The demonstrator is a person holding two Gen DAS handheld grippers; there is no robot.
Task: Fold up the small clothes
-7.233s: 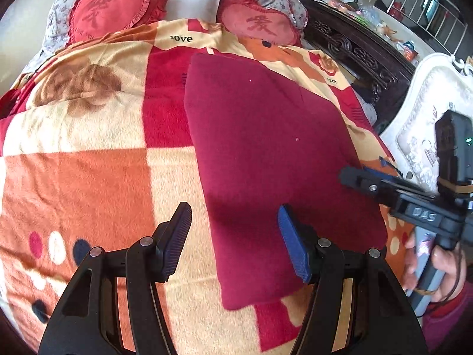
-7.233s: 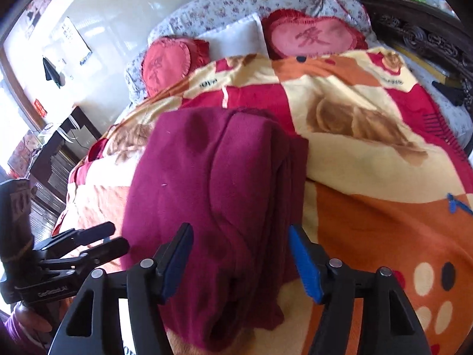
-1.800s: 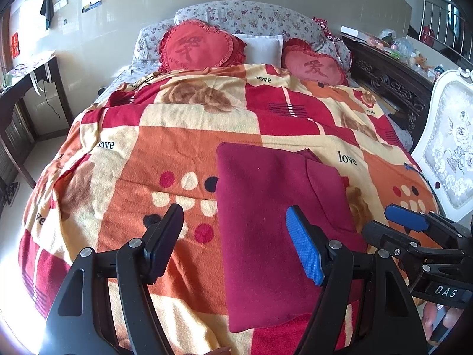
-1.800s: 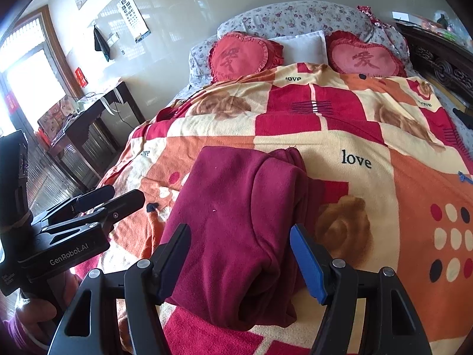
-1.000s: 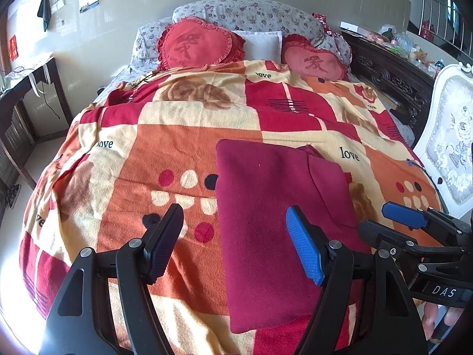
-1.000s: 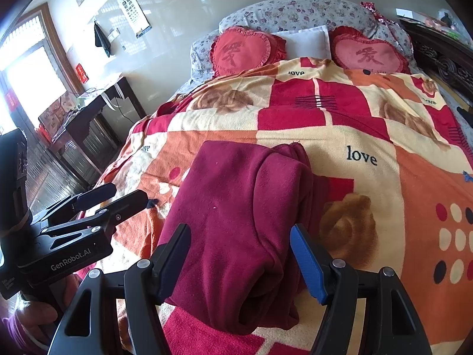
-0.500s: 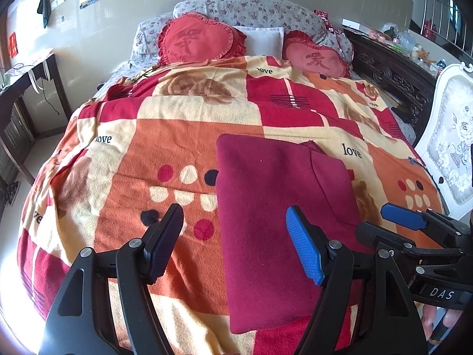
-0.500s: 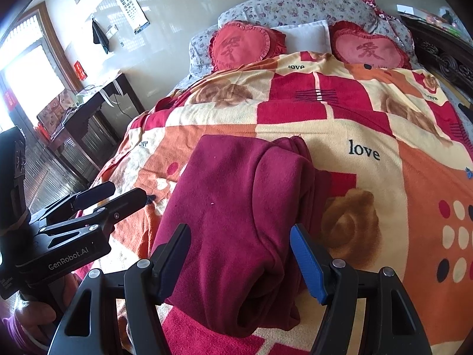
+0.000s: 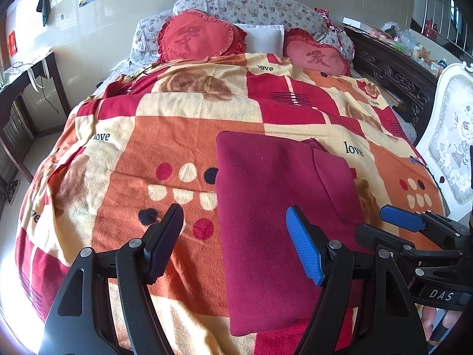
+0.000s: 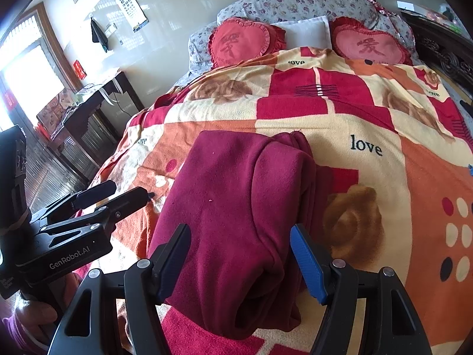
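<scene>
A dark red garment (image 9: 275, 207) lies folded in a flat rectangle on the patterned blanket (image 9: 165, 148) near the foot of the bed; it also shows in the right wrist view (image 10: 236, 207), with its layered folded edge on the right. My left gripper (image 9: 236, 242) is open and empty, held above the garment's near left edge. My right gripper (image 10: 241, 257) is open and empty, held above the garment's near end. Each gripper shows in the other's view, the right (image 9: 414, 236) and the left (image 10: 97, 204), both apart from the cloth.
Two red heart cushions (image 9: 198, 40) and a white pillow (image 9: 263, 38) lie at the head. A dark carved cabinet (image 9: 393, 71) and a white chair (image 9: 452, 148) stand on the right. A dark desk (image 10: 88, 112) stands left of the bed.
Both grippers have pulled back from the garment since 7 seconds ago and stayed open. Over the last second only a slight shift of view; the garment lies still.
</scene>
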